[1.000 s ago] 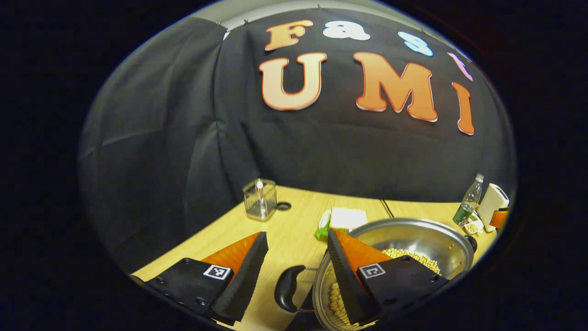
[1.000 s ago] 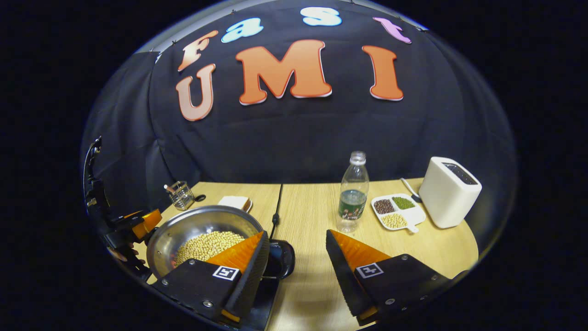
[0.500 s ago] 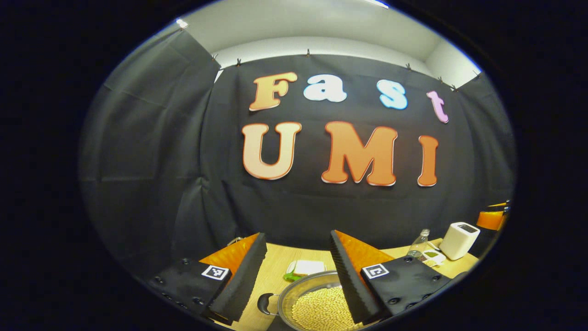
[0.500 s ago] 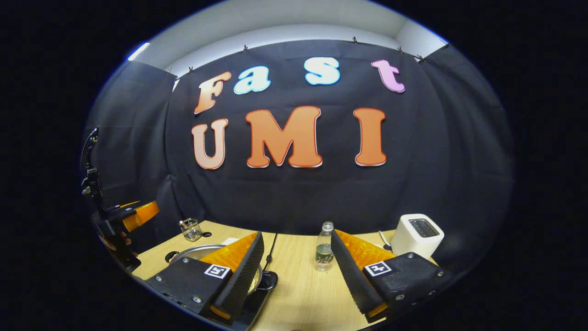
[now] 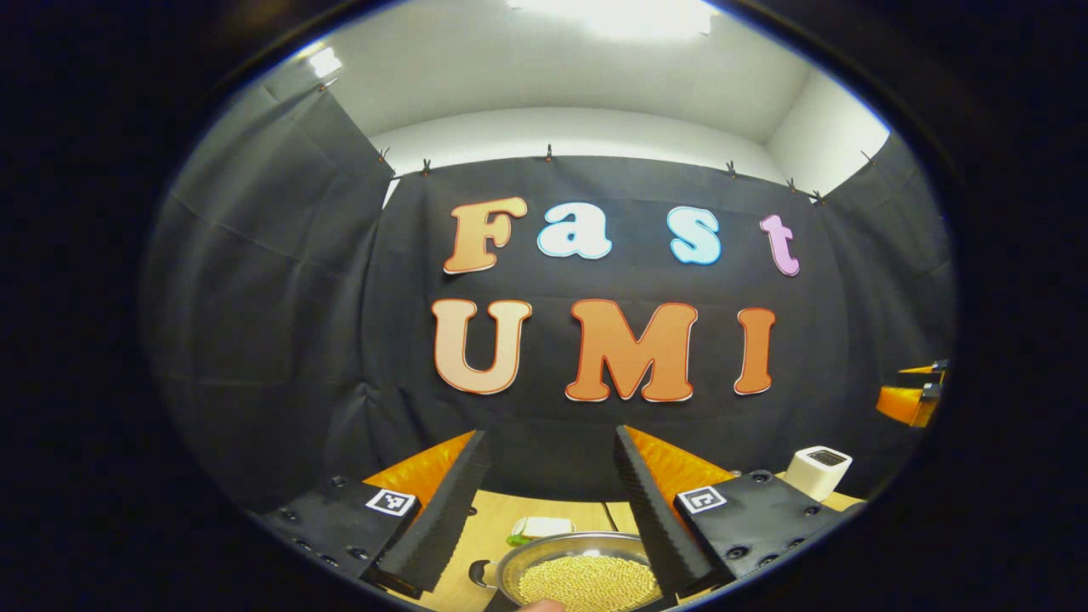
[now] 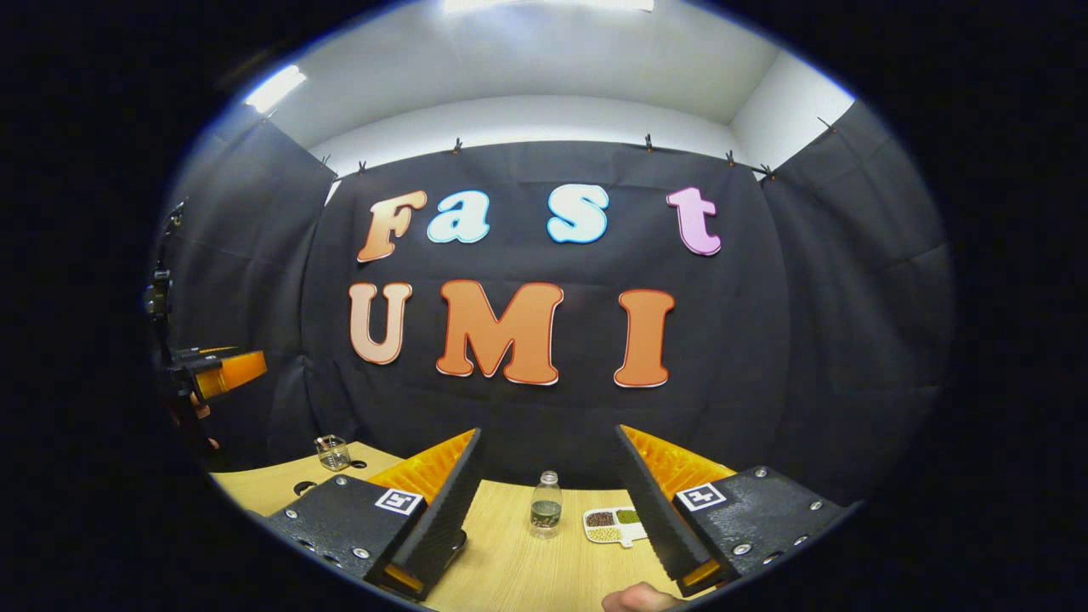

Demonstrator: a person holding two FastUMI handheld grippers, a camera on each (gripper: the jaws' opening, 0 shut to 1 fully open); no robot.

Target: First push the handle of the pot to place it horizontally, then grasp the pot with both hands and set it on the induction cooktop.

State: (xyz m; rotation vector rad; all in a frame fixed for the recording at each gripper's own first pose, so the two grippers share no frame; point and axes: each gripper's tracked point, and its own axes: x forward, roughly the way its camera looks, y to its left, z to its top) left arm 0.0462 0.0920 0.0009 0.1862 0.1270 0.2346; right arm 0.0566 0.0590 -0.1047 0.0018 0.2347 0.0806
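Observation:
A steel pot [image 5: 586, 552] holding pale beans sits low in the left gripper view, between and below my fingers. Its dark left handle [image 5: 481, 574] sticks out sideways. My left gripper [image 5: 551, 435] hangs open well above and behind the pot, touching nothing. My right gripper [image 6: 548, 432] is also open and empty, raised above the wooden table [image 6: 510, 569]. The left gripper [image 6: 217, 374] shows at the left edge of the right gripper view, and the right gripper [image 5: 914, 399] at the right edge of the left gripper view.
A plastic bottle [image 6: 545, 506] and a white divided tray of beans [image 6: 614, 525] stand on the table ahead. A clear glass holder [image 6: 331, 452] is at the far left, a white box-shaped appliance [image 5: 818, 472] at the right. A white slab with something green [image 5: 540, 527] lies behind the pot.
Both grippers have lifted up and back from the pot, still open. The pot now looks smaller and lower in the left gripper view, and has slipped out of the right gripper view.

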